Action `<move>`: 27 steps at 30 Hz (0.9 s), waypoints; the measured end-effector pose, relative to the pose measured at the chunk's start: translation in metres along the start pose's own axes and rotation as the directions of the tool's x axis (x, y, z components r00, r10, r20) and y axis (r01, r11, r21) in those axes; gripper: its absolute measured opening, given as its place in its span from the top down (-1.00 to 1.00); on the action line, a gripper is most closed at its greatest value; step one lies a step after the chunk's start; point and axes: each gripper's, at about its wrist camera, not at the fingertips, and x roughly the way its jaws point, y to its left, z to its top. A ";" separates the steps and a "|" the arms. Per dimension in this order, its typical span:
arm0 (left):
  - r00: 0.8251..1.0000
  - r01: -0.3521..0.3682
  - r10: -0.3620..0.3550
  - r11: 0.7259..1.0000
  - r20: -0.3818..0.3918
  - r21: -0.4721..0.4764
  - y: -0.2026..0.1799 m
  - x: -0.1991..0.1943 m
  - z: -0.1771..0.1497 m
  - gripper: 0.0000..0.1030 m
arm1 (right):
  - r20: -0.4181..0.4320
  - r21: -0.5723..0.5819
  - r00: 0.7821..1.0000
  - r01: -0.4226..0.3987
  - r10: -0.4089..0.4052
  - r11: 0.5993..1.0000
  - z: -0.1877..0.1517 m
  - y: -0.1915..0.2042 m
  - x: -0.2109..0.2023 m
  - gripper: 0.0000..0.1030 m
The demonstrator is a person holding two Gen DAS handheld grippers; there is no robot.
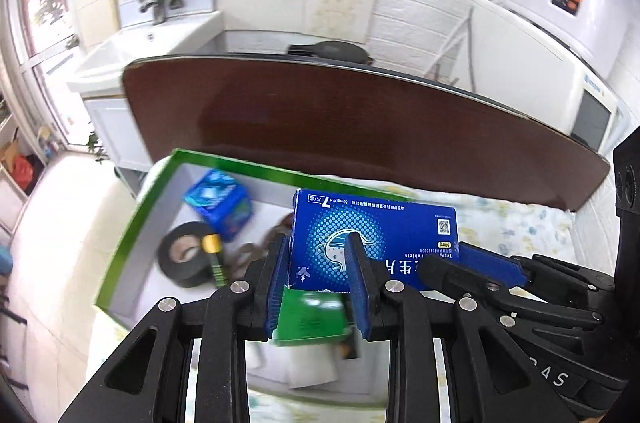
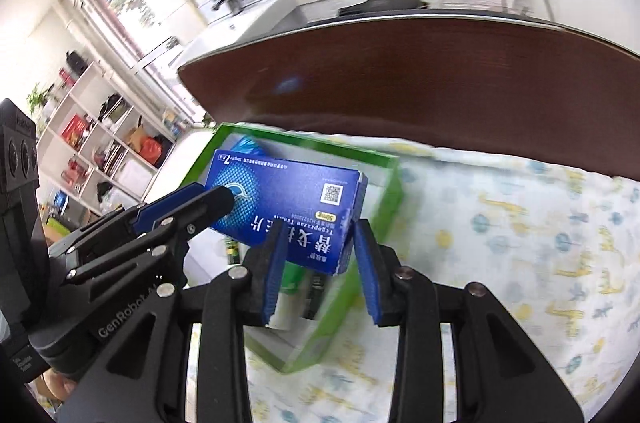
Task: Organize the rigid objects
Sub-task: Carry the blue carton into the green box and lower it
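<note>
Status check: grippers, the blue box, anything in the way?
Left gripper and right gripper both clamp blue medicine box above green tray. Tape roll below.

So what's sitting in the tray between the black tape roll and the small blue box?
A yellow-capped battery lies between the tape roll and the small blue box, inside the green tray, in the left wrist view.

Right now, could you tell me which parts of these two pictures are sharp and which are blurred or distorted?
Left wrist view: the blue medicine box and left tool are sharp, the green-rimmed tray and tape roll smeared, and the brown board bows from fisheye. Right wrist view: the box is readable, the right tool crisp, the patterned cloth and tray blurred.
</note>
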 end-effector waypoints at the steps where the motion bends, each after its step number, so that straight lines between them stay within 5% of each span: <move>1: 1.000 -0.009 0.009 1.000 0.002 -0.011 0.012 -0.002 -0.001 0.44 | -0.010 -0.010 1.000 -0.006 0.006 1.000 0.000 0.009 0.006 0.32; 10: 0.999 -0.046 0.047 0.997 0.000 -0.056 0.075 -0.006 -0.014 0.44 | -0.083 -0.038 0.996 -0.033 0.029 0.999 -0.007 0.053 0.048 0.32; 27: 0.995 -0.054 0.045 0.994 -0.092 -0.095 0.109 0.030 -0.034 0.44 | -0.169 -0.036 0.986 -0.006 0.000 0.999 -0.025 0.067 0.083 0.32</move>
